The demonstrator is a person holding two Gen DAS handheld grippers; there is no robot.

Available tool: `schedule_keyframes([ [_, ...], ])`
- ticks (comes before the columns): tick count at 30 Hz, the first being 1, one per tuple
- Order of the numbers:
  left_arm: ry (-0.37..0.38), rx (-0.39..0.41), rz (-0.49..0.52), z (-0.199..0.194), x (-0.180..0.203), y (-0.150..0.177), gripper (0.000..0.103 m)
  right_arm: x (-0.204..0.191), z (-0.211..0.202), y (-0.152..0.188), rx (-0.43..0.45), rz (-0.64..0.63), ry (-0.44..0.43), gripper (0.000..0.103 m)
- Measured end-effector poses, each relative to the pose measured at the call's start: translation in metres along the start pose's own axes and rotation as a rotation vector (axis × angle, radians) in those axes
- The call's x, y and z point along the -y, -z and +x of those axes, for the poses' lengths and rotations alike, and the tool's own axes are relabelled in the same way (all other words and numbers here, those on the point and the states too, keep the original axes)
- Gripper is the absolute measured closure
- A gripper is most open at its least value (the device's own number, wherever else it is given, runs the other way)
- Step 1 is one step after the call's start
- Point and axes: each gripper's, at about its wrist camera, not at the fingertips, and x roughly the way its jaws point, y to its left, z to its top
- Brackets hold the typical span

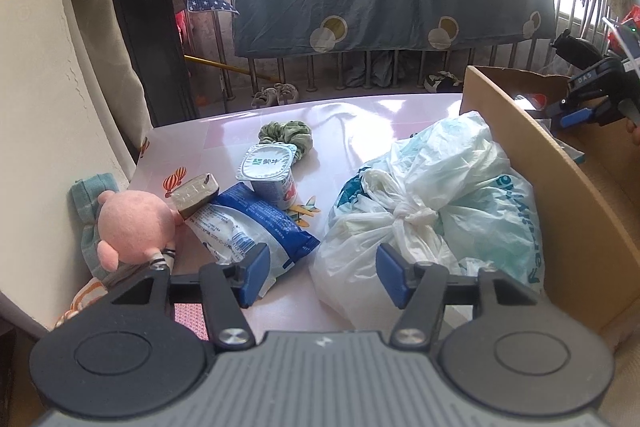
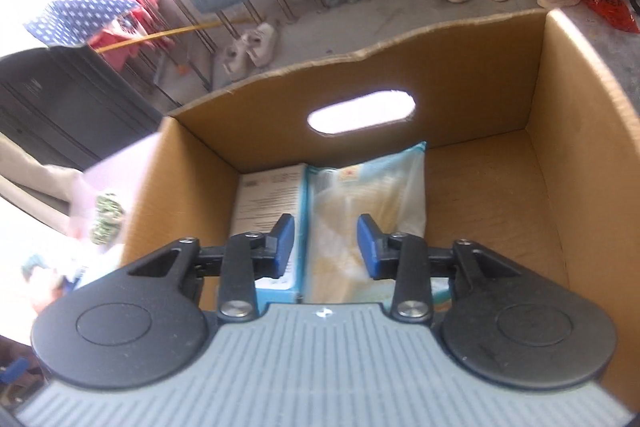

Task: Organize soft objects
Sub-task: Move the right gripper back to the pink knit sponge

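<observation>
While the soft things wait to be sorted, the knotted plastic bag point(image 1: 424, 215) lies on the counter point(image 1: 360, 115) pressed against the outer wall of the cardboard box point(image 1: 560, 211), which serves as landmark. Further from the box lie a blue-and-white snack pouch point(image 1: 256, 227), a sealed yogurt cup point(image 1: 270, 169), a foil-wrapped block point(image 1: 196, 193), a green scrunchie point(image 1: 286, 133), and farthest of all a pink plush toy point(image 1: 134, 223) against a teal cloth point(image 1: 90, 203).

Inside the box, on its floor, a clear packet of pale contents point(image 2: 360, 195) lies beside a flat printed carton point(image 2: 272, 195).

The left tool point(image 1: 322, 273) hovers over the counter beside the box, jaws moderately wide and empty, one pad over the pouch and one over the bag. The right tool point(image 2: 326, 247) hangs above the box's interior, jaws narrower, holding nothing.

Judging by this, one placement looks finished and the next pick is being lined up. The bag seems the likely target; grasping it probably calls for lowering the left tool onto the knot and closing there, since loose film may slip.
</observation>
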Motion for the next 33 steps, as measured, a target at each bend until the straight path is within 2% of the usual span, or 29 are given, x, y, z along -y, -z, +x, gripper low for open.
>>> schedule_keyframes([
  [2, 0.001, -0.002, -0.016, -0.005, -0.003, 0.005, 0.039, -0.003, -0.017, 0.0, 0.014, -0.001, -0.016, 0.058],
  [10, -0.021, 0.0, -0.052, -0.03, -0.019, 0.029, 0.037, -0.033, -0.087, 0.015, 0.065, -0.024, -0.103, 0.053],
  [17, -0.071, 0.012, -0.083, -0.054, -0.039, 0.054, 0.037, -0.084, -0.111, 0.037, 0.048, -0.066, -0.219, 0.051],
  [26, -0.132, 0.013, -0.112, -0.062, -0.071, 0.077, 0.037, -0.177, -0.096, 0.095, -0.089, -0.121, -0.4, 0.051],
  [33, -0.101, -0.079, -0.181, -0.034, -0.107, 0.086, 0.037, -0.266, -0.043, 0.149, -0.269, -0.129, -0.556, 0.047],
])
